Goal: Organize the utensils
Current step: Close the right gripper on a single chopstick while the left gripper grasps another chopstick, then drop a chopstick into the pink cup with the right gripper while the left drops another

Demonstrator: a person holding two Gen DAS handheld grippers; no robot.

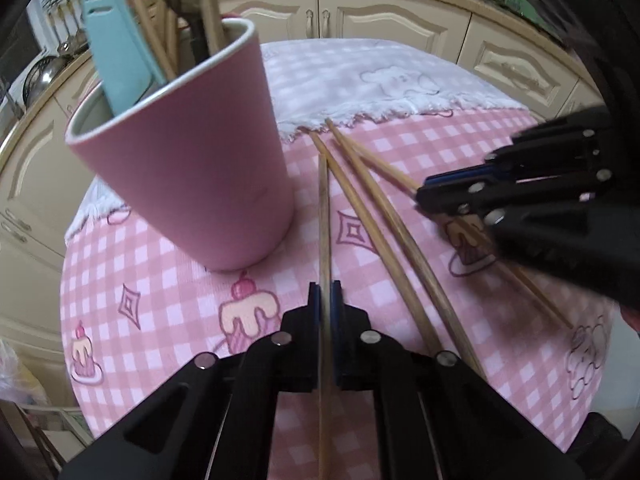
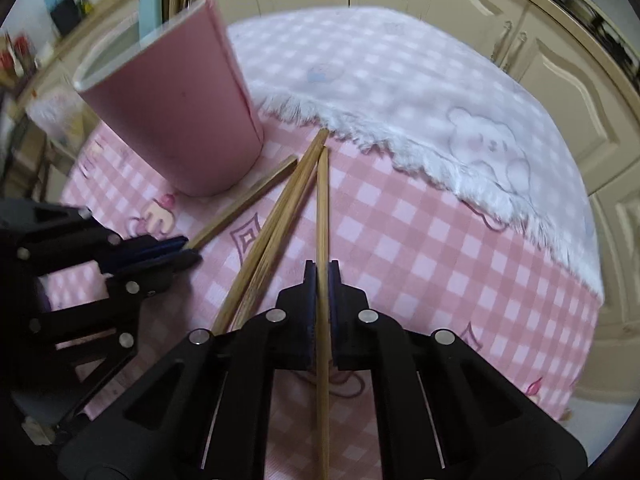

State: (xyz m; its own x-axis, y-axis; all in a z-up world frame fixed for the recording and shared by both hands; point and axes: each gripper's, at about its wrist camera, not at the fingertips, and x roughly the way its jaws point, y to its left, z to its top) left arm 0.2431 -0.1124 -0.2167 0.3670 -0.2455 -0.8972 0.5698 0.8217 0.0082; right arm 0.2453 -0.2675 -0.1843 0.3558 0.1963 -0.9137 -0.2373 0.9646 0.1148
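A pink cup [image 1: 192,168] [image 2: 176,120] stands on the pink checked tablecloth [image 1: 420,280]. It holds a light blue spatula [image 1: 116,52] and several wooden utensils. My left gripper [image 1: 325,286] [image 2: 190,248] is shut on one wooden chopstick [image 1: 324,216] [image 2: 248,200], just right of the cup. My right gripper [image 2: 322,266] [image 1: 422,196] is shut on another chopstick [image 2: 322,208] [image 1: 380,168]. Two more chopsticks [image 1: 384,240] [image 2: 276,216] lie side by side on the cloth between the two grippers, their far tips near a towel's fringe.
A white fringed towel [image 1: 360,80] [image 2: 400,92] with a bear print covers the far part of the round table. Cream kitchen cabinets [image 1: 400,20] stand behind. The table edge [image 1: 64,280] curves close on the left.
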